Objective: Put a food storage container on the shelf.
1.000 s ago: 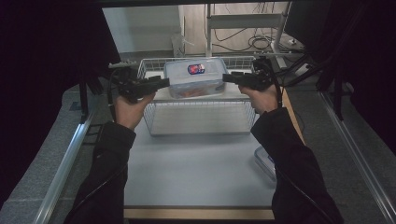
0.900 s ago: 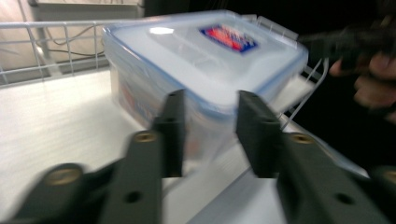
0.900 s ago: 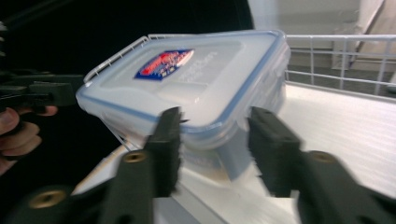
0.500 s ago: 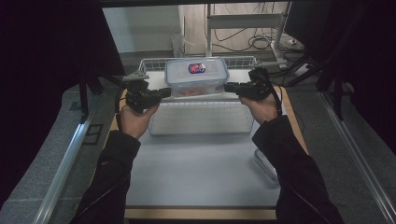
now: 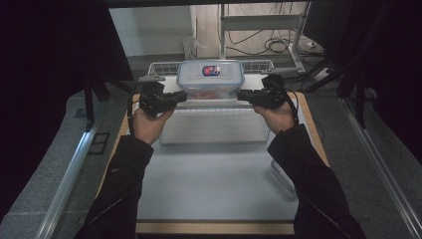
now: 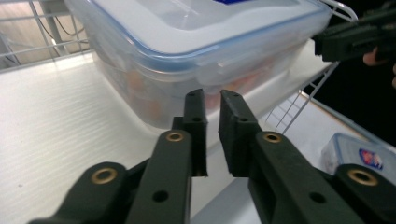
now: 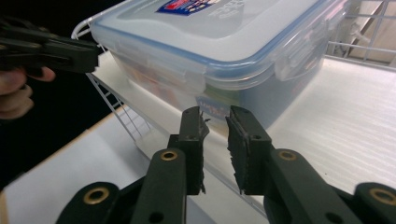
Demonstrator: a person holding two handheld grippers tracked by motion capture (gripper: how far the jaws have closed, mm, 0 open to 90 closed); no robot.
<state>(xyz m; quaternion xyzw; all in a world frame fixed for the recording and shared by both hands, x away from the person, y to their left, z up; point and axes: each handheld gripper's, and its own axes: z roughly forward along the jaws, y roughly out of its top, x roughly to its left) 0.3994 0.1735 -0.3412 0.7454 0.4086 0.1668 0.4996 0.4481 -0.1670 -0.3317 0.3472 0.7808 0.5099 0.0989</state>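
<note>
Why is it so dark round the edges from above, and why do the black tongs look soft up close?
High view: light falls on the white table and the lidded box, while the sides sink into black. Left gripper view: the left tongs sit close to the lens and look soft; the box lid shows pale glare. Right gripper view: the right tongs blur low down; the lid label reads sharper.

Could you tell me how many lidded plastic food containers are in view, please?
2: one container on the wire rack's white shelf, and a second container on the table; others may be hidden.
</note>
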